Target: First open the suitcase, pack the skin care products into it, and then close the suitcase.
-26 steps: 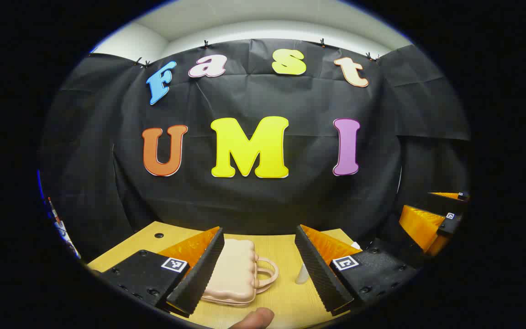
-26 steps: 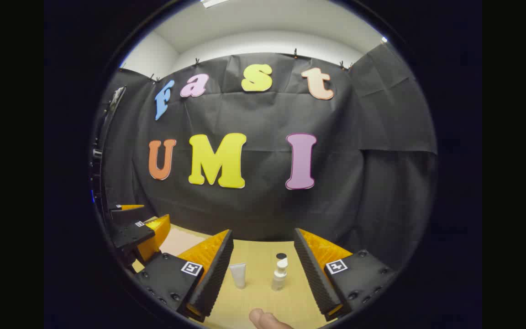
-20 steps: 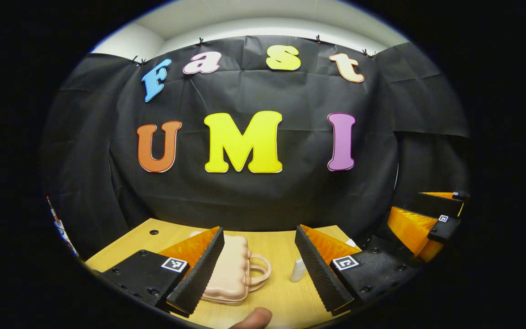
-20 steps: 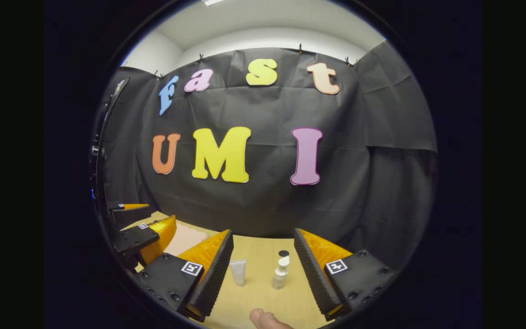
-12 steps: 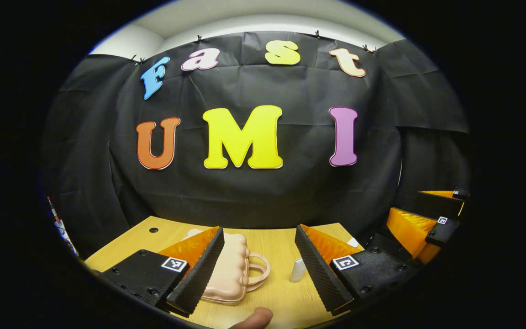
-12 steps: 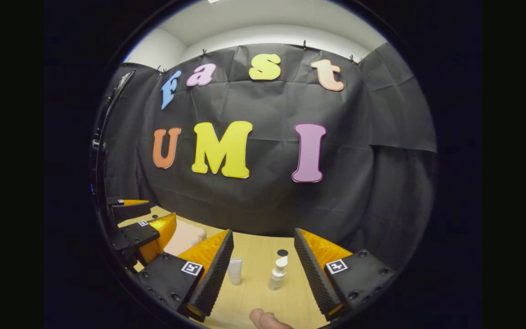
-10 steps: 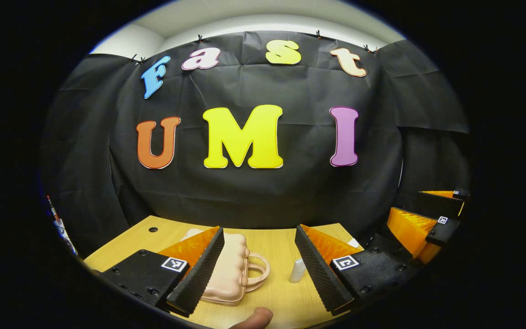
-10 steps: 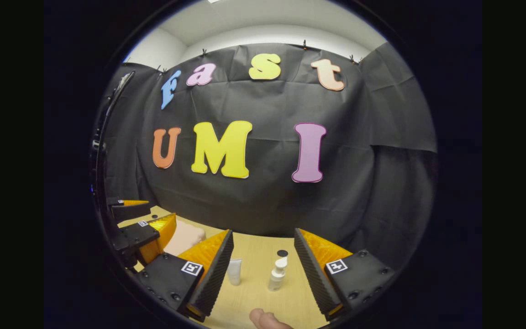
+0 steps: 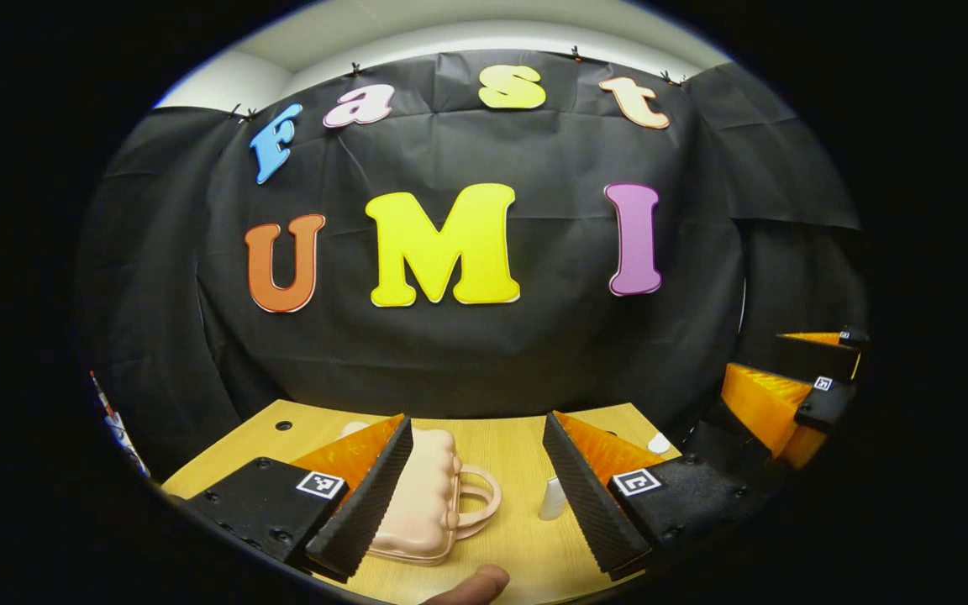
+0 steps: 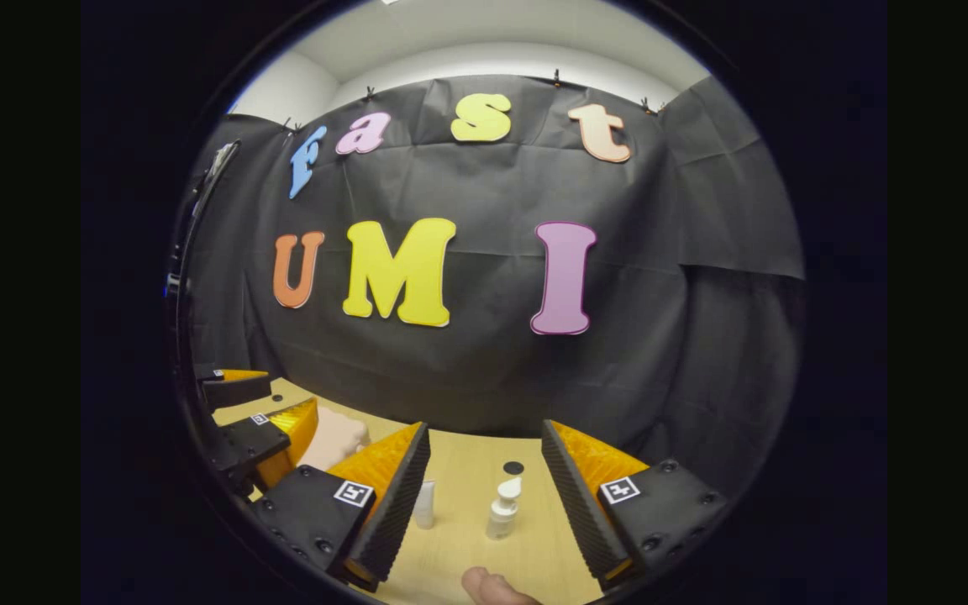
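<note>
A small pale pink suitcase (image 9: pixel 427 500) with a loop handle lies closed on the wooden table (image 9: pixel 518 454), partly behind the near finger of my left gripper (image 9: pixel 476 491), which is open above it. A white tube (image 9: pixel 551 497) stands to its right. In the right gripper view, the white tube (image 10: pixel 424 504) and a white pump bottle (image 10: pixel 501 509) stand between the fingers of my open right gripper (image 10: pixel 484 496). The pink suitcase (image 10: pixel 333 439) shows at the left, behind the left gripper (image 10: pixel 257 412). The right gripper (image 9: pixel 795 382) appears at the right edge of the left gripper view.
The table (image 10: pixel 534 546) ends at the black cloth wall close behind the items. Small round holes (image 9: pixel 283 425) (image 10: pixel 513 467) sit in the tabletop. A fingertip (image 9: pixel 471 584) shows at the bottom of the left gripper view, another fingertip (image 10: pixel 488 586) in the right gripper view.
Both grippers have tilted down slightly, so more of the table shows. The right gripper drifted right, and the tube slid towards its left finger. Both stayed open.
</note>
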Motion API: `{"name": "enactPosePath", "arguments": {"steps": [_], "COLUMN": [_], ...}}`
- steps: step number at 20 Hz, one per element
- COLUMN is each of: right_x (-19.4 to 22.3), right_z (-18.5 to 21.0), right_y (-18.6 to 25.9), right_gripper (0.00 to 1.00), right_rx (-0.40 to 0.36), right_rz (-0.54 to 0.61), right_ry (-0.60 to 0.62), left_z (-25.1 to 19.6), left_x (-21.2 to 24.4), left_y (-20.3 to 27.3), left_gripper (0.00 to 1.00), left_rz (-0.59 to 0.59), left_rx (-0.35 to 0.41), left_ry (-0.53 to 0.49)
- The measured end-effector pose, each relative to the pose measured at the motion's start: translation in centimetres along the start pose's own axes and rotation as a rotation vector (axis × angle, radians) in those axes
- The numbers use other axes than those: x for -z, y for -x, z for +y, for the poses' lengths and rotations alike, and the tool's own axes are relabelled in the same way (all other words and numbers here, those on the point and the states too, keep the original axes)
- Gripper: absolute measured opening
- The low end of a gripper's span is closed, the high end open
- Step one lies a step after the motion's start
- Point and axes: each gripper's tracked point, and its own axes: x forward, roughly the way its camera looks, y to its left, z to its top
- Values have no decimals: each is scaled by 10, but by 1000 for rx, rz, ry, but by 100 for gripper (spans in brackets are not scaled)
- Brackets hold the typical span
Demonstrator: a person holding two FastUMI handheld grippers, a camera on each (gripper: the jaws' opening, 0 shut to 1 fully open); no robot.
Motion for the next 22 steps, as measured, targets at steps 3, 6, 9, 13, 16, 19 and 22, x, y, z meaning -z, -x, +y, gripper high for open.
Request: {"name": "enactPosePath", "arguments": {"steps": [3, 6, 9, 13, 16, 19, 22], "right_x": [8, 18, 43, 81, 102, 117, 124], "right_z": [-41, -87, -109, -111, -115, -125, -136], "right_y": [0, 6, 11, 13, 10, 4, -3], "right_gripper": [79, 79, 77, 79, 79, 79, 78], "right_rx": [74, 146, 166, 130, 86, 50, 26], "right_rz": [-8, -5, 38, 98, 122, 135, 149], "right_ry": [71, 122, 123, 104, 91, 87, 59], "left_z": [8, 7, -1, 0, -10, 2, 19], "left_x": [17, 50, 91, 143, 178, 210, 218], "left_y": [-10, -27, -39, -52, -65, -84, -95], "left_gripper": [100, 100, 99, 98, 97, 96, 88], "left_rz": [-8, -4, 32, 104, 152, 251, 339], "left_rx": [-19, -2, 34, 23, 51, 40, -32], "left_ry": [-91, -272, -428, -662, -822, -939, -1091]}}
